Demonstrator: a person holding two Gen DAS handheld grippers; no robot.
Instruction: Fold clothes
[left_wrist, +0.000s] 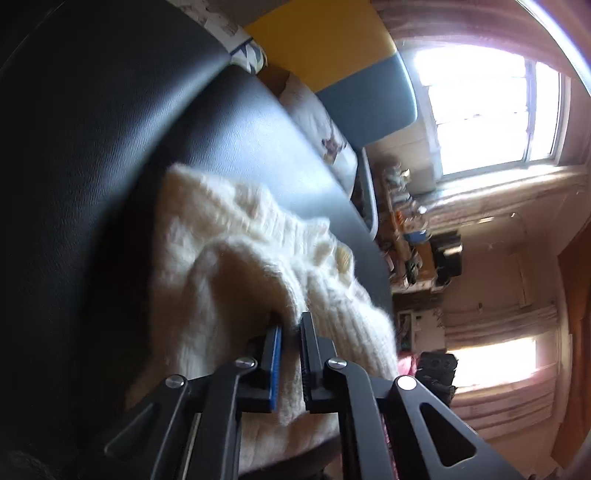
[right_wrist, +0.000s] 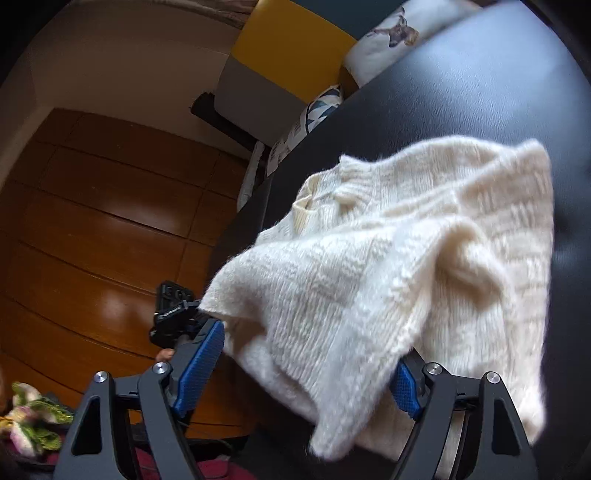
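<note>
On the black leather seat (right_wrist: 461, 81), the left gripper (left_wrist: 291, 332) pinches the cream knit sweater (right_wrist: 406, 240), probably its hem, for folding; right gripper (right_wrist: 310, 354) fingers gape, gripping nothing.

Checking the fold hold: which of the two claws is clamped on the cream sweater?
The left claw: its pads pinch a sweater fold. The right claw stands wide, knit draped loosely between its pads.

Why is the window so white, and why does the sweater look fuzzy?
Left wrist view: sunlight overexposes the window into white glare, and the fisheye lens bends the room. Right wrist view: the sweater smears at its near edge, likely motion blur.
</note>
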